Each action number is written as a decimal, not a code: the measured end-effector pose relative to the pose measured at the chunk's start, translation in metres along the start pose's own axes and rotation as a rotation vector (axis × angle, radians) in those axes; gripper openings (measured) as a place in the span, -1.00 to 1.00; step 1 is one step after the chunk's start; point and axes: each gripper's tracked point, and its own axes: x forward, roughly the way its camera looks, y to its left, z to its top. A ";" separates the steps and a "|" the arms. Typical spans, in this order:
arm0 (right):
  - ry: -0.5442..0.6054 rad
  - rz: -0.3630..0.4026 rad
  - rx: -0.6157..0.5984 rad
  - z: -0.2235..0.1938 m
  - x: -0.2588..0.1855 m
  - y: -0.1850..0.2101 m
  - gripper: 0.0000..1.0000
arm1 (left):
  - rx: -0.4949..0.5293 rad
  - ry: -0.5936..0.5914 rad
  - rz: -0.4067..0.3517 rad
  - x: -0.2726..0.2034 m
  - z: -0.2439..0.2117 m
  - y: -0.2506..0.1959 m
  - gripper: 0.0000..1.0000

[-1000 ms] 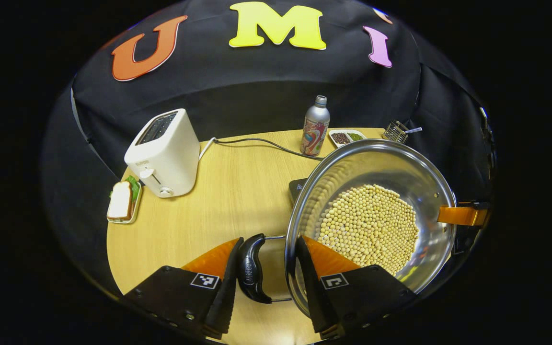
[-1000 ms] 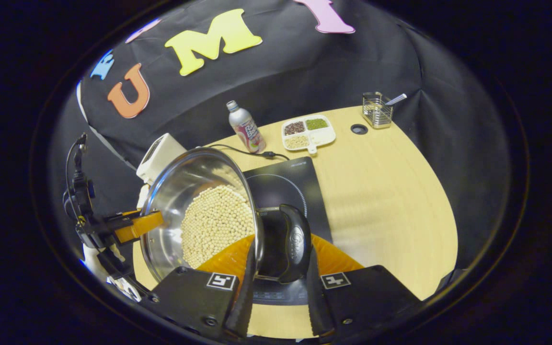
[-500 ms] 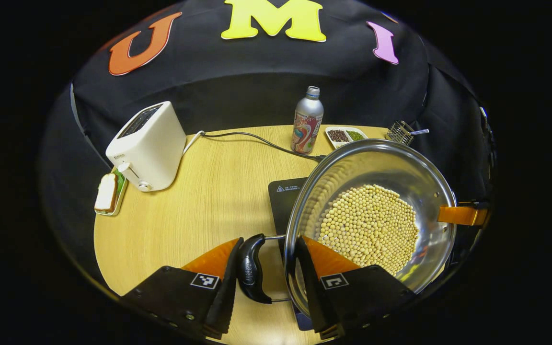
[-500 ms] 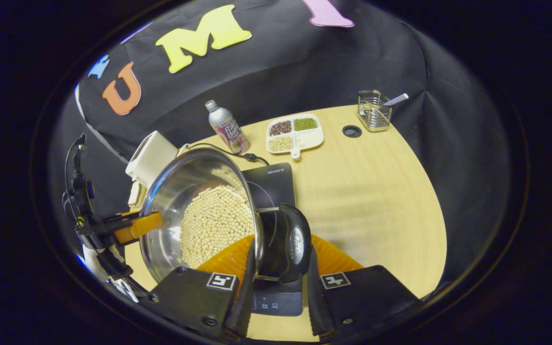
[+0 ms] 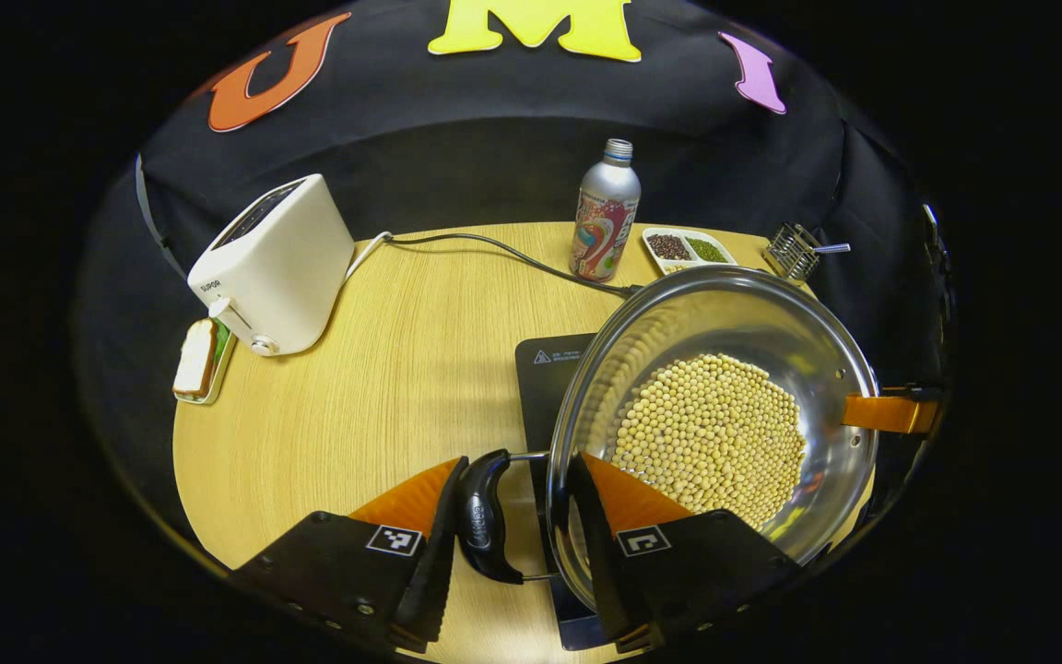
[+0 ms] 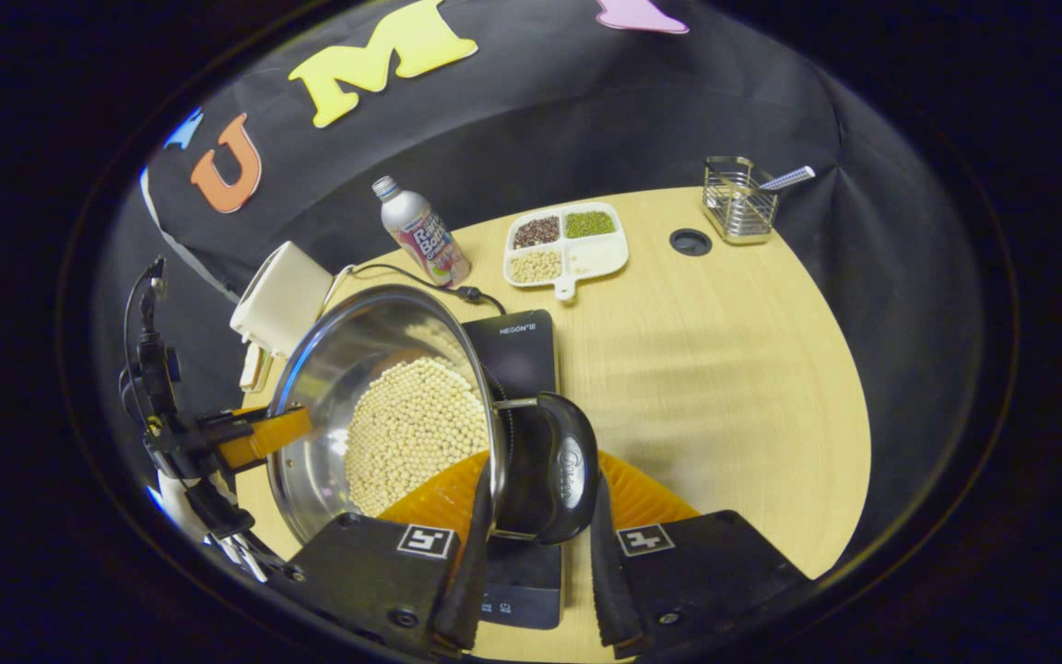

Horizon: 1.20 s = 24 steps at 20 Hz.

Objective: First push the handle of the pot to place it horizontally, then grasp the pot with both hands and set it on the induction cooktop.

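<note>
The pot, full of pale beans, hangs above the induction cooktop, carried from both sides. The left gripper is clamped on the pot's rim and side handle; the right gripper is clamped the same way on the opposite handle. Open table stretches right of the cooktop. The far edge carries the toaster, bottle, divided dish and wire rack. The writing on them is too small to make out.
</note>
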 end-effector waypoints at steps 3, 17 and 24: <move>-0.001 0.006 -0.010 0.004 0.007 0.000 -0.05 | -0.002 -0.001 0.007 0.001 0.000 0.001 0.23; -0.007 0.018 -0.010 -0.001 0.017 -0.009 0.02 | 0.026 -0.037 0.022 0.002 0.002 -0.001 0.24; -0.013 0.021 -0.012 0.001 0.017 -0.010 0.07 | 0.018 -0.045 0.030 -0.001 0.001 -0.002 0.04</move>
